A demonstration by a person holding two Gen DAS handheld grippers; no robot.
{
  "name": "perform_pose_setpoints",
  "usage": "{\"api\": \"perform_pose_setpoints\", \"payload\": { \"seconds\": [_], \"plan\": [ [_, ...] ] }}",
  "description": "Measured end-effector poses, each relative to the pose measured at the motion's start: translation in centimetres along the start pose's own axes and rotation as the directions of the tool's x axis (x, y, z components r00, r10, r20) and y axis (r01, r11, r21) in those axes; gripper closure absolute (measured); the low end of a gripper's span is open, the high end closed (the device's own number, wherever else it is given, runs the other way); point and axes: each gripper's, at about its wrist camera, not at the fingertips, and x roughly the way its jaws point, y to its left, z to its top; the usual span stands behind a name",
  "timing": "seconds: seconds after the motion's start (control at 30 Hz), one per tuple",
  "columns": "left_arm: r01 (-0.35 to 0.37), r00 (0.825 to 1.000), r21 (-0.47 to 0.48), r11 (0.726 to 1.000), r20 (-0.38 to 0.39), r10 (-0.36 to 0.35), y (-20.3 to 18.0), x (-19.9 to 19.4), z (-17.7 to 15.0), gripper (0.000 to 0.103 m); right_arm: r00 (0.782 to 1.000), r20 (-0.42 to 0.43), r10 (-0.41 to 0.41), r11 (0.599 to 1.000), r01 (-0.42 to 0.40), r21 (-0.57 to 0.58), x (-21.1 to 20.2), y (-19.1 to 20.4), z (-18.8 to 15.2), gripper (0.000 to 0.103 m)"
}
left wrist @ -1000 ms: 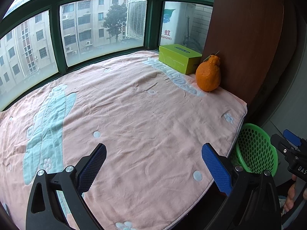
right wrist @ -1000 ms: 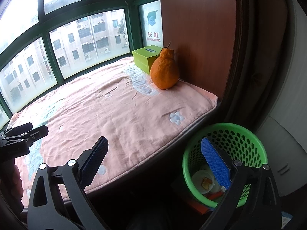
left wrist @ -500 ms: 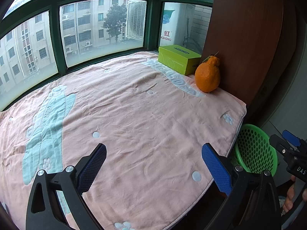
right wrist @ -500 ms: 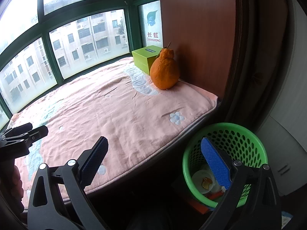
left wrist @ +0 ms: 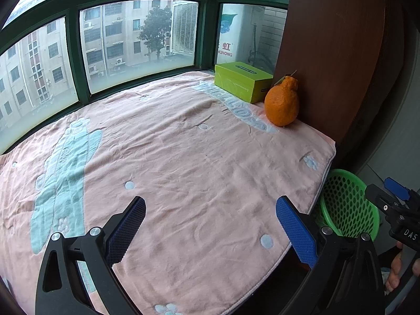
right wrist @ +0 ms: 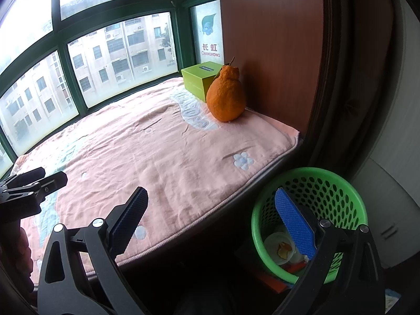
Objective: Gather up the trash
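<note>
- Green-framed windows (left wrist: 136,39) curve around a window seat that is covered by a pink blanket (left wrist: 183,162) patterned with pale blue shapes and small flowers.
- At the far right corner of the blanket, a lime-green box (right wrist: 199,80) is seen against a brown wooden panel (right wrist: 273,52), and a knobby orange fruit (right wrist: 226,98) with a stem stands just in front of it, touching or nearly touching the box.
- A green perforated basket (right wrist: 349,197) is placed on the floor below the right edge of the seat.
- Trash is held inside the basket: a white round cup or lid (right wrist: 275,244) with a yellowish scrap in it, and something orange-red lower down; the rest cannot be made out.
- The left gripper (left wrist: 210,232) is held above the near part of the blanket, its jaws spread wide with nothing between them.
- The right gripper (right wrist: 210,225) is held over the seat's edge and the basket, its jaws likewise wide apart and empty; its right blue pad overlaps the basket opening in the right wrist view.
- No loose trash is seen on the blanket.
</note>
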Motion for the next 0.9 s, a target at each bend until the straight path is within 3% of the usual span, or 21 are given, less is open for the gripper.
{"api": "perform_pose_setpoints", "payload": {
  "seconds": [0.9],
  "plan": [
    [-0.022,1.0,-0.029,0.999,0.013,0.022,0.53,0.01,-0.09,0.007,1.0,0.006,0.009,1.0,-0.009,0.009,0.16,-0.05,-0.01,0.007]
  ]
}}
